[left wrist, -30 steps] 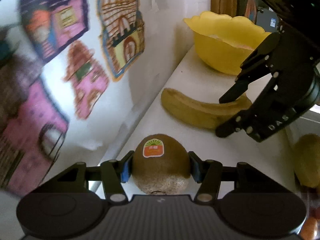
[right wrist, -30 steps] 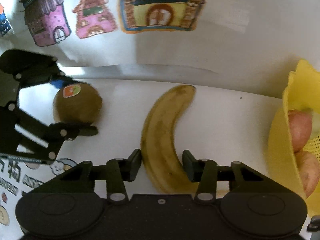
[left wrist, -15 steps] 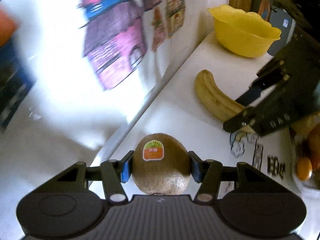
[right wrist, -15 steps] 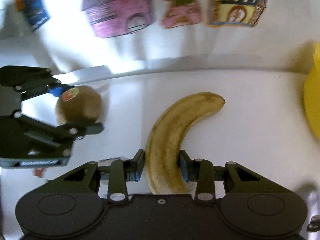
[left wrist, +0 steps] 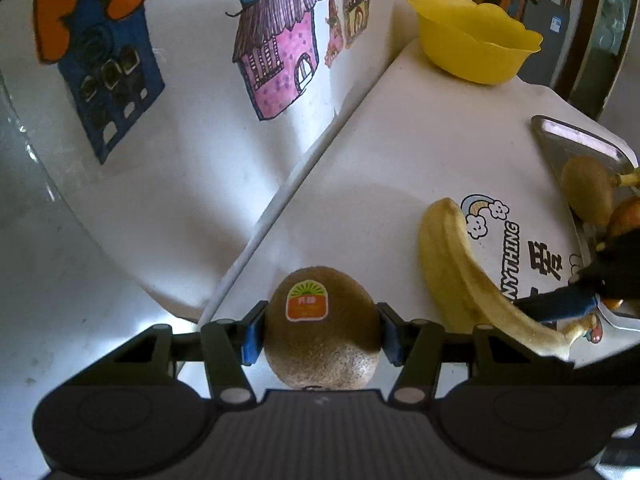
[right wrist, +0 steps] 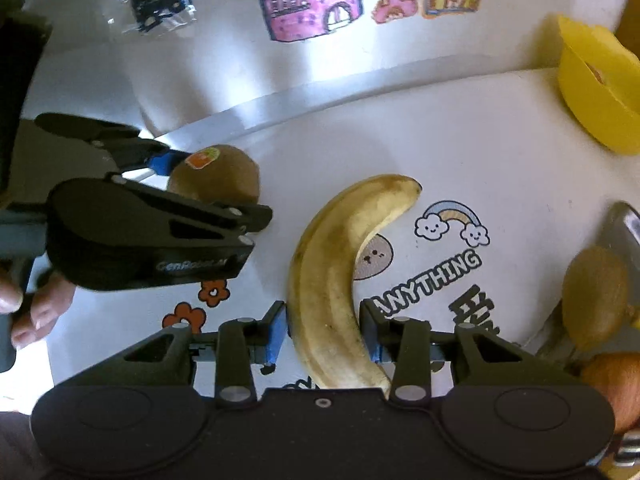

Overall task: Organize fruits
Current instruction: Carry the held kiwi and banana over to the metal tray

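White tabletop (right wrist: 460,152), cartoon-house stickers (left wrist: 276,56) on wall

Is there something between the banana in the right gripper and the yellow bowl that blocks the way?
Nothing visible does. The banana, between the right gripper pads, faces bare white table up to the yellow bowl; the left gripper with its kiwi is on the opposite side.

Home setting: white wall (left wrist: 192,184) carrying hand-coloured paper house drawings (left wrist: 276,44); white cartoon-printed table (right wrist: 460,152) bearing a yellow scalloped plastic bowl (left wrist: 476,46).
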The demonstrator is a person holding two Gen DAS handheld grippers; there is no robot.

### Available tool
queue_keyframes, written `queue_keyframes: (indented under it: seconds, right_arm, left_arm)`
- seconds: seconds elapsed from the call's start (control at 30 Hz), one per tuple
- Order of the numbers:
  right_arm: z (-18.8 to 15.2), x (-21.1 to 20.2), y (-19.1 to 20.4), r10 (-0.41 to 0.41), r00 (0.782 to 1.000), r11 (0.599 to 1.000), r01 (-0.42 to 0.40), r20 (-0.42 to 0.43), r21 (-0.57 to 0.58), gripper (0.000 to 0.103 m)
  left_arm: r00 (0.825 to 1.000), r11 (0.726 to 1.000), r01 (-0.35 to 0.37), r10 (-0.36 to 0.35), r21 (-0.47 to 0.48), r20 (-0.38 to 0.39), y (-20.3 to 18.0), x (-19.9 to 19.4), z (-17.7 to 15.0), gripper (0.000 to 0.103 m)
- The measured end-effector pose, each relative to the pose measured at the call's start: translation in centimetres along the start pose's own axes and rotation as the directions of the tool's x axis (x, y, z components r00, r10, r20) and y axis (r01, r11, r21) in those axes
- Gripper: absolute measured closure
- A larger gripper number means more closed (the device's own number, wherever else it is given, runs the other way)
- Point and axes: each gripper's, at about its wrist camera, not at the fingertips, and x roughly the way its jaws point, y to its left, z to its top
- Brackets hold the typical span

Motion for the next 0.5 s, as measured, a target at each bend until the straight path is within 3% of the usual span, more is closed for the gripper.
queue_keyframes:
  seconds: [0.17, 0.33, 0.5]
  right_arm:
    - [-0.3, 2.5, -0.2, -0.016, 0.997, 0.997, 0.011, 0.071, 0.075, 0.056]
    - [-1.5, 2.6, 0.4, -0.033, 0.984, 0.998, 0.024, 0.177, 0.051, 0.053]
    - [-2.5, 2.4, 0.7, -0.027, 0.976, 0.998, 0.015, 0.215, 0.057, 0.064]
  left_arm:
    - [1.0, 1.0, 0.008, -0.008, 0.014, 0.001, 0.3, -0.7, -0.5, 0.043]
    - [1.0, 1.0, 0.014, -0.014, 0.023, 0.002, 0.1, -0.2, -0.2, 0.043]
    - [1.0, 0.999, 0.012, -0.013, 0.044, 0.009, 0.0, -0.3, -0.6, 0.043]
